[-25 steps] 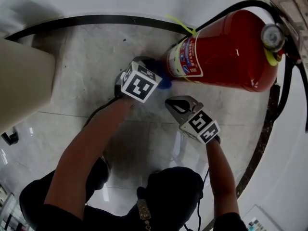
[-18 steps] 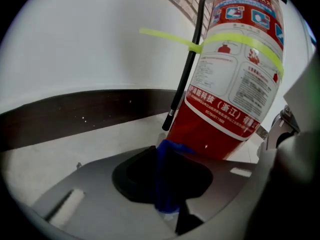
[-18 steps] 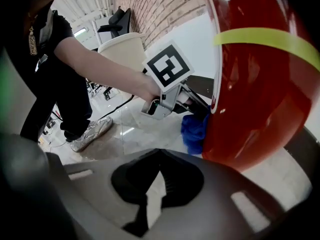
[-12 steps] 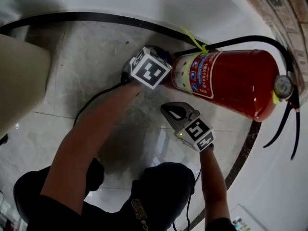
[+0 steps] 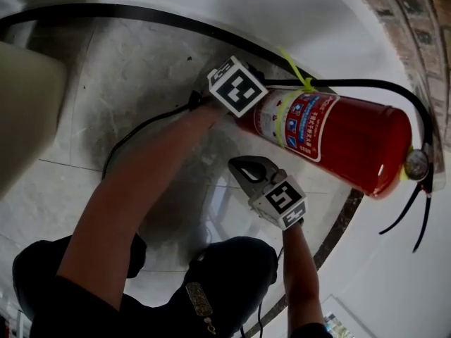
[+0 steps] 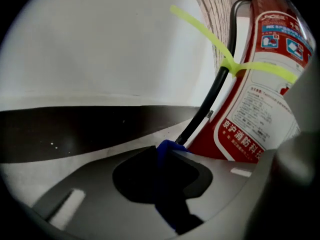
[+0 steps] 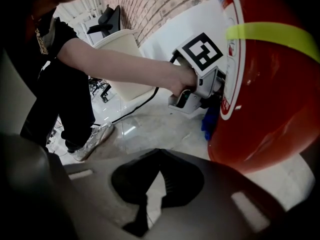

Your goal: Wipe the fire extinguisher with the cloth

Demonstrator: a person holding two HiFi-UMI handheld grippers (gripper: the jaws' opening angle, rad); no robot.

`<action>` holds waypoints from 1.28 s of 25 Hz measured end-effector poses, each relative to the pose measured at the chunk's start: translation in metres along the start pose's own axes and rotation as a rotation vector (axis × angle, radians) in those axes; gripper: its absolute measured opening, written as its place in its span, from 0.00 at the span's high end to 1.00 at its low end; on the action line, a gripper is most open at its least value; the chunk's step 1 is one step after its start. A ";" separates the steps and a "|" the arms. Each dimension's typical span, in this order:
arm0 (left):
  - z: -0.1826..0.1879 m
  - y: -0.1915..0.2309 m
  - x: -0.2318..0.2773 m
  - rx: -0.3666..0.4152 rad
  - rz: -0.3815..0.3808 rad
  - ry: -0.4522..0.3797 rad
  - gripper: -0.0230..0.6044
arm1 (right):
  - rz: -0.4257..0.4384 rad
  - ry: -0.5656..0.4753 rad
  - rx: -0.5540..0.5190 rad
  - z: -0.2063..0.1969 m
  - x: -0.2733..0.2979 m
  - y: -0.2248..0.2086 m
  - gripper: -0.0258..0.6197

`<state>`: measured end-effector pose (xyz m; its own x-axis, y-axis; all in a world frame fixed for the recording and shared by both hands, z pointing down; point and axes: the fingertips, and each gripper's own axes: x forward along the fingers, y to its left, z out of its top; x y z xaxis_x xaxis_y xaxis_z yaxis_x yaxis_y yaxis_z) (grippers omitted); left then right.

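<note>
A red fire extinguisher (image 5: 345, 143) lies tilted on the pale floor, with a yellow tie (image 5: 292, 65) and a black hose (image 5: 366, 84). My left gripper (image 6: 163, 151) is shut on a blue cloth (image 6: 169, 190) and holds it against the lower end of the cylinder (image 6: 250, 119), beside the hose (image 6: 207, 109). In the head view its marker cube (image 5: 237, 86) hides the jaws and cloth. The right gripper view shows the left gripper (image 7: 212, 101) and the cloth (image 7: 210, 121) against the red body (image 7: 265, 99). My right gripper (image 5: 241, 167) is shut and empty, just below the cylinder and apart from it.
A beige bin (image 5: 21, 111) stands at the left. A black band (image 5: 141, 16) curves across the floor by the white wall, with brick (image 5: 416, 20) at the top right. A black cable (image 5: 134, 139) trails under the left arm. A person's shoe (image 7: 92, 141) is nearby.
The left gripper has slid up and to the right along the extinguisher's lower end, and the cloth is now hidden in the head view. The right gripper has stayed almost in place.
</note>
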<state>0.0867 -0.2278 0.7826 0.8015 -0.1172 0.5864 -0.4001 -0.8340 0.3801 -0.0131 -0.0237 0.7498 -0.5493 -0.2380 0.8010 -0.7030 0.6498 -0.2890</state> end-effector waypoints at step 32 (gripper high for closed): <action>0.036 -0.076 -0.107 0.077 -0.127 -0.104 0.88 | 0.011 -0.127 -0.135 0.032 -0.053 0.017 0.96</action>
<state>0.0471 -0.1714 0.6659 0.8868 -0.0601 0.4583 -0.2605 -0.8840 0.3882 -0.0105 -0.0226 0.6852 -0.6157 -0.3141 0.7227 -0.6342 0.7418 -0.2178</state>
